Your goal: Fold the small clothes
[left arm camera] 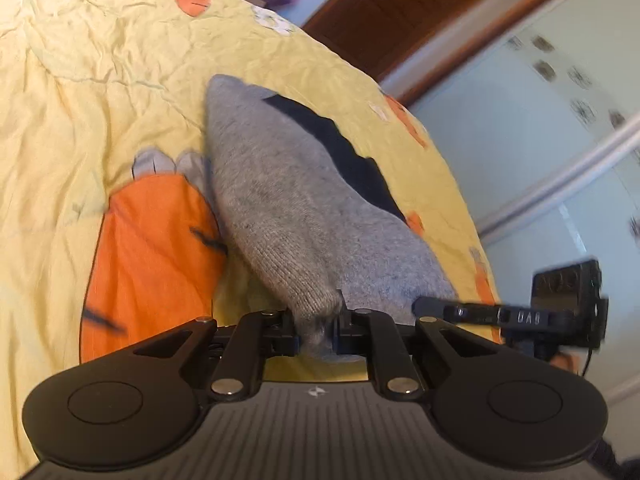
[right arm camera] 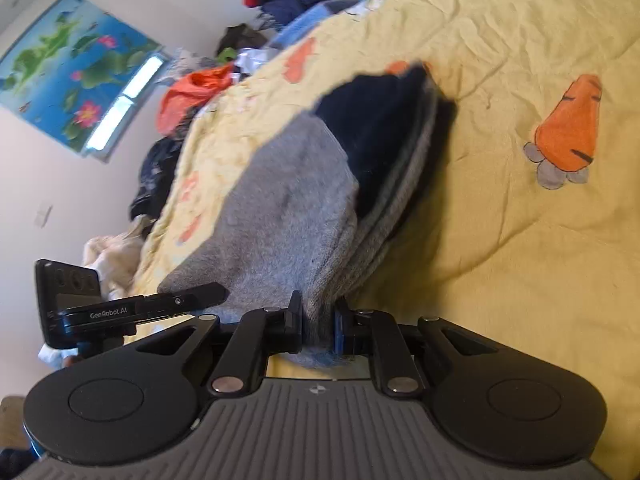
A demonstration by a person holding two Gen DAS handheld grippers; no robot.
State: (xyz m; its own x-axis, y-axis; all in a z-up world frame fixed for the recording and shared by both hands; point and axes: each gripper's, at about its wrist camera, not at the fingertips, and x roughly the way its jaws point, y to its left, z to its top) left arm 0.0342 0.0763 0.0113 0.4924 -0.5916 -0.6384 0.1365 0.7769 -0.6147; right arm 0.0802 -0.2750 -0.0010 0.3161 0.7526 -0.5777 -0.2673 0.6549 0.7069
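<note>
Yellow carrot-print bedspread (left arm camera: 100, 80) lies under a grey sock (left arm camera: 280, 200) with a dark band, which both the left gripper (left arm camera: 318, 328) and right gripper (right arm camera: 318, 326) pinch by its near edge.

Soft daylight, bright window (right arm camera: 124, 104) glare in the right wrist view, strong fisheye bending at edges, motion blur, shallow shadows

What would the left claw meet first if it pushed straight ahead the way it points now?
The grey knitted garment that the left claw is already shut on; beyond it probably the yellow bedcover, though depth is unclear.
</note>
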